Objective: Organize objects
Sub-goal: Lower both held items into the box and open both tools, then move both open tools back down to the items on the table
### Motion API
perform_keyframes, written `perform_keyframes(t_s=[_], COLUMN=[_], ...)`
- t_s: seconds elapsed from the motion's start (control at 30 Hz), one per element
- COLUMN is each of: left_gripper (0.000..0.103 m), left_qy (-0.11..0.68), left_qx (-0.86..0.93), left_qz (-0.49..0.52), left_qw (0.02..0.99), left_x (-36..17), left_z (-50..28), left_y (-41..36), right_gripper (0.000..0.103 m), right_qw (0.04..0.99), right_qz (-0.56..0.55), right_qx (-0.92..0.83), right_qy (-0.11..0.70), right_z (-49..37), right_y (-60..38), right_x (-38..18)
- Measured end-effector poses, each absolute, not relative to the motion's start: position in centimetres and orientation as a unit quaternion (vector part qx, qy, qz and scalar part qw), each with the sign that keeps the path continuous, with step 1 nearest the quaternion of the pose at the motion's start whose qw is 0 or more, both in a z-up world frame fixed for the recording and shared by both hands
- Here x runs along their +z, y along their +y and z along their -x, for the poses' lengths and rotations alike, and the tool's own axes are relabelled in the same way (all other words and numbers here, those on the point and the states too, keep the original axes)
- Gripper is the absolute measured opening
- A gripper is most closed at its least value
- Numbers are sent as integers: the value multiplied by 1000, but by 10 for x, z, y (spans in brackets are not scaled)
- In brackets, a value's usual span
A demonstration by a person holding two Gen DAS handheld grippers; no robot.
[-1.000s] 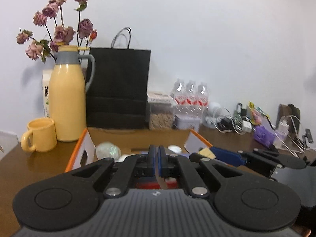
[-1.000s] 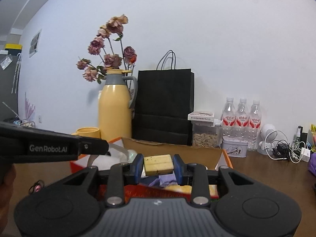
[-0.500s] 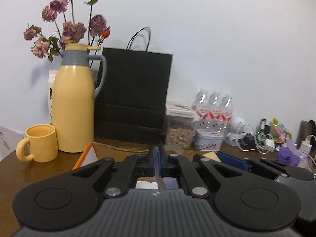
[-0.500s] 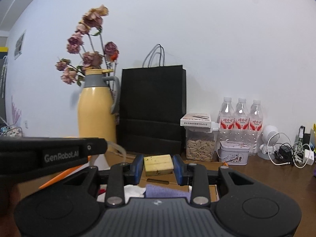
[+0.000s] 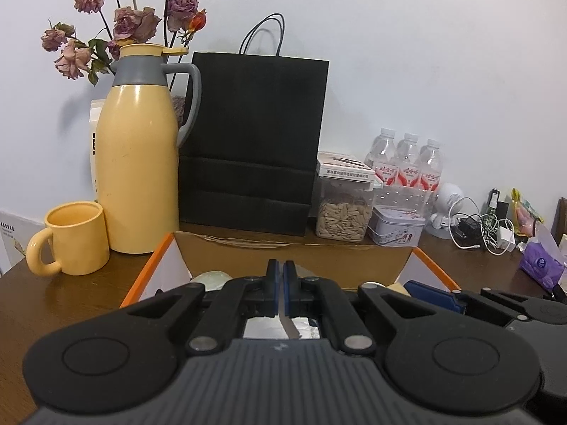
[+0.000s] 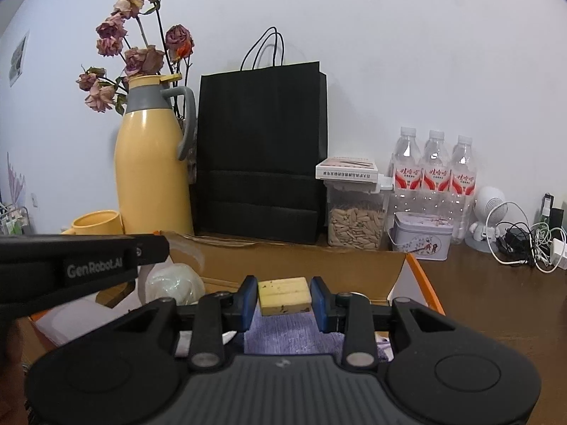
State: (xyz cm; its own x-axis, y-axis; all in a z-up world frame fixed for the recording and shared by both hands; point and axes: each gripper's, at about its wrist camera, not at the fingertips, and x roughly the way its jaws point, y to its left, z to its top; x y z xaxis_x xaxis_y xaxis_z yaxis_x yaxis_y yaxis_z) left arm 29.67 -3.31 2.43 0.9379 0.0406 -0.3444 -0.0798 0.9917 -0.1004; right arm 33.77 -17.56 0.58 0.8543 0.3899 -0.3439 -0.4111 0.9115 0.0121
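My right gripper (image 6: 283, 295) is shut on a yellow sponge block (image 6: 284, 294) and holds it over an open cardboard box (image 6: 283, 258) with orange-edged flaps. A purple cloth (image 6: 294, 336) and a clear plastic-wrapped bundle (image 6: 173, 285) lie in the box. My left gripper (image 5: 282, 290) is shut on a thin brown strip (image 5: 291, 327) over the same box (image 5: 294, 258). The left gripper's body shows at the left of the right wrist view (image 6: 81, 269), and the right gripper at the right of the left wrist view (image 5: 496, 304).
Behind the box stand a yellow thermos jug (image 5: 138, 163) with dried roses, a yellow mug (image 5: 71, 239), a black paper bag (image 5: 253, 141), a jar of seeds (image 5: 345, 209), a small tin (image 5: 397, 225) and three water bottles (image 5: 411, 166). Cables and chargers (image 5: 485, 228) lie at the right.
Both grippers have moved closer to the box and the wall, and lower over the box. Each keeps its hold.
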Motion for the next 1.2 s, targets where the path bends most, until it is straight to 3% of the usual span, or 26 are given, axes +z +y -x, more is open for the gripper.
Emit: perform_keyframes(t_s=[0.1, 0.13, 0.17, 0.2, 0.23, 0.27, 0.3, 0.37, 1.2], left_gripper=[9, 15, 34, 66, 80, 96, 103, 103, 103], left_qy=[169, 169, 168, 168, 167, 163, 159, 159, 140], left_qx=[30, 30, 30, 33, 37, 41, 43, 46, 25], left_qz=[51, 49, 47, 47, 47, 45, 44, 48, 59], left_qw=[984, 984, 984, 984, 984, 985, 985, 985, 988], left_x=[25, 25, 25, 26, 26, 26, 26, 26, 38], left_z=[-293, -292, -291, -290, -289, -287, -286, -284, -241], left_y=[-33, -33, -33, -33, -33, -33, -32, -31, -17], right_gripper=[33, 42, 61, 71, 89, 95, 96, 103, 103], right_qw=[961, 961, 962, 963, 964, 964, 964, 963, 971], right_qz=[29, 28, 26, 23, 22, 21, 19, 14, 45], right_qx=[208, 206, 201, 198, 195, 194, 195, 193, 185], right_qy=[180, 183, 183, 183, 181, 180, 181, 185, 144], right_z=[-338, -338, -337, -336, -335, -334, -333, -334, -284], right_y=[-177, -178, -180, -181, -182, -183, -184, -185, -208], right_x=[6, 6, 6, 6, 7, 7, 7, 6, 21])
